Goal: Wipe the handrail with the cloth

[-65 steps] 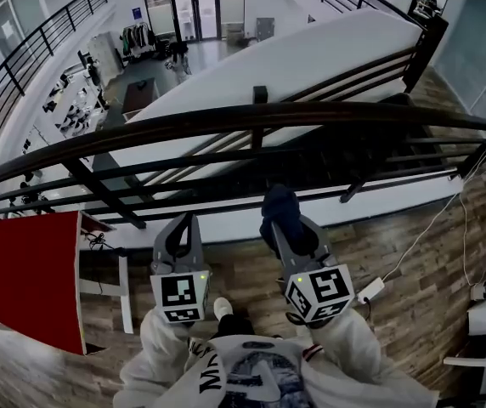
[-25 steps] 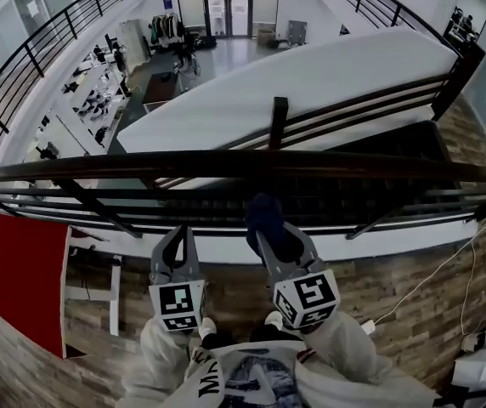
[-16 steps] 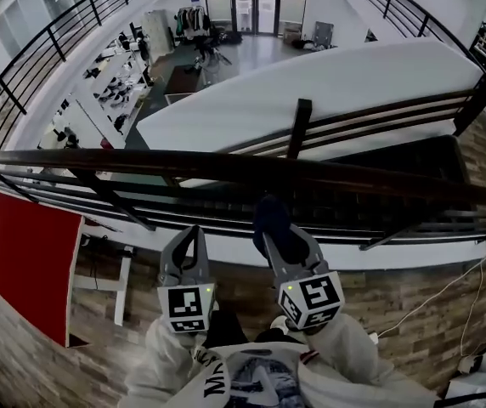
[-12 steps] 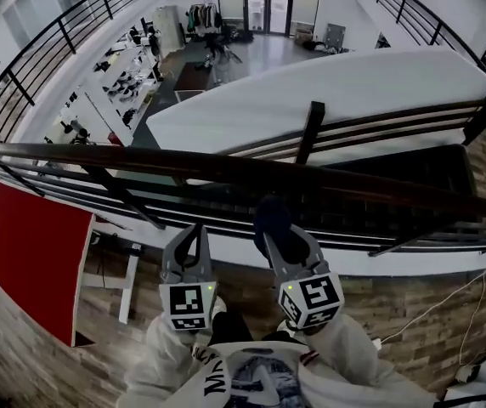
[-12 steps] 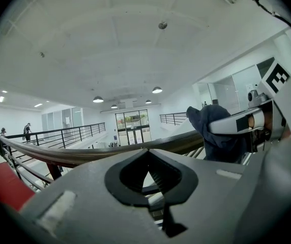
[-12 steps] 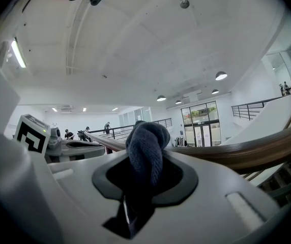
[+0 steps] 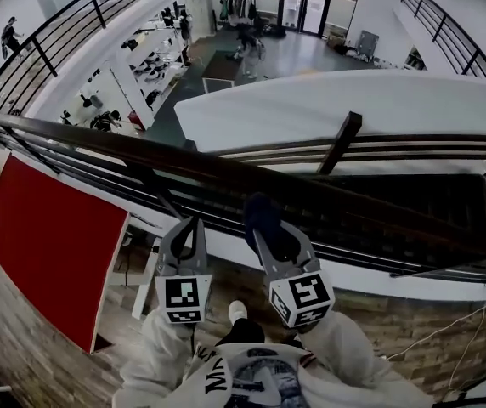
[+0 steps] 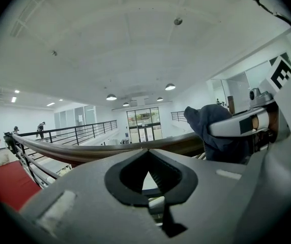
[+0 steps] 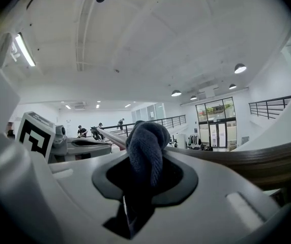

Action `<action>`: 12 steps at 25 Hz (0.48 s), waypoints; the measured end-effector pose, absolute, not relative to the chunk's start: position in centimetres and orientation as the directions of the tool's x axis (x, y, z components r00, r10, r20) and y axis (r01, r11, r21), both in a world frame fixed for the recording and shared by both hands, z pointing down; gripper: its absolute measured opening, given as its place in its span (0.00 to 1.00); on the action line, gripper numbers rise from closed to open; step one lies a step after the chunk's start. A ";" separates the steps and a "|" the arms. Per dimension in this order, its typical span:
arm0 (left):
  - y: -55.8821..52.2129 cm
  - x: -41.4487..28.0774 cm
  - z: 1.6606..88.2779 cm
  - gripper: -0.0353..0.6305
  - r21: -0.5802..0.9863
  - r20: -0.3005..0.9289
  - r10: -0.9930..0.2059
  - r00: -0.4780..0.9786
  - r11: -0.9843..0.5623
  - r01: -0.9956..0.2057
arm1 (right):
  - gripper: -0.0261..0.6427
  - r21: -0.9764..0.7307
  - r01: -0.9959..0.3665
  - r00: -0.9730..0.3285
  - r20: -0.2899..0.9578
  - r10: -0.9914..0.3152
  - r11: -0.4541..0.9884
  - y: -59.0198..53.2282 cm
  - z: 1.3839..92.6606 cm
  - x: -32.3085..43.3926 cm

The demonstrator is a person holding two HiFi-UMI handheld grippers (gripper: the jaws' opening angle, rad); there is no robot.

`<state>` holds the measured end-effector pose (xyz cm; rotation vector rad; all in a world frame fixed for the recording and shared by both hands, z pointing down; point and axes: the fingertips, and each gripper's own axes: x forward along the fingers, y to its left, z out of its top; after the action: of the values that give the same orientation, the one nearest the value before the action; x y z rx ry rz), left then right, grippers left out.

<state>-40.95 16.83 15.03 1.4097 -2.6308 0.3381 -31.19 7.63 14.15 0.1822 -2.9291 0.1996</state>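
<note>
The right gripper (image 7: 266, 230) clamps the dark cloth (image 7: 258, 211) near the handrail (image 7: 141, 152) ahead. Beside it, the left gripper (image 7: 189, 225) holds its jaws together, empty.

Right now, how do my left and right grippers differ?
The right gripper has its jaws shut on a dark blue cloth, while the left gripper has its jaws shut on nothing. In the head view the right gripper leans leftward, and the left gripper points almost straight ahead. Both sit side by side, aimed toward the handrail.
</note>
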 end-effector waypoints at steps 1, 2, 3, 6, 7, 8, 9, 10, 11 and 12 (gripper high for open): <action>17.7 -42.2 15.2 0.06 -0.136 0.231 -0.793 -0.564 0.548 -0.825 | 0.18 -0.117 -0.122 -0.973 0.210 -0.096 0.986 8.4 14.4 -32.5; 18.4 -43.3 15.5 0.06 -0.141 0.235 -0.782 -0.578 0.560 -0.816 | 0.18 -0.111 -0.108 -0.974 0.213 -0.082 0.988 9.0 14.7 -33.7; 18.9 -44.5 15.7 0.06 -0.145 0.237 -0.772 -0.590 0.573 -0.807 | 0.18 -0.106 -0.093 -0.974 0.217 -0.068 0.990 9.5 15.0 -34.9; 20.1 -47.7 16.2 0.06 -0.149 0.237 -0.748 -0.620 0.603 -0.784 | 0.18 -0.103 -0.051 -0.974 0.224 -0.027 0.993 10.7 15.8 -38.5; 20.6 -48.7 16.3 0.06 -0.149 0.237 -0.742 -0.627 0.610 -0.778 | 0.18 -0.101 -0.039 -0.974 0.225 -0.015 0.994 11.2 15.9 -39.7; 21.1 -49.8 16.4 0.06 -0.149 0.236 -0.737 -0.634 0.617 -0.773 | 0.18 -0.100 -0.028 -0.974 0.227 -0.004 0.995 11.9 16.0 -41.0; 21.6 -50.8 16.5 0.06 -0.146 0.234 -0.731 -0.640 0.625 -0.767 | 0.18 -0.100 -0.017 -0.974 0.228 0.006 0.995 12.6 16.1 -42.4; 22.2 -51.8 16.6 0.06 -0.143 0.233 -0.726 -0.647 0.633 -0.761 | 0.18 -0.101 -0.008 -0.973 0.230 0.016 0.995 13.2 16.2 -43.9; 22.7 -52.7 16.6 0.06 -0.141 0.230 -0.720 -0.655 0.641 -0.754 | 0.18 -0.104 0.000 -0.972 0.233 0.025 0.995 13.9 16.2 -45.4; 23.2 -53.8 16.5 0.06 -0.143 0.225 -0.713 -0.664 0.650 -0.746 | 0.18 -0.105 0.008 -0.972 0.234 0.033 0.994 14.5 16.2 -47.0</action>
<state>-53.76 23.16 16.46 1.2096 -2.7171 0.3360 -47.02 14.47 16.18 -0.0300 -2.9000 0.1506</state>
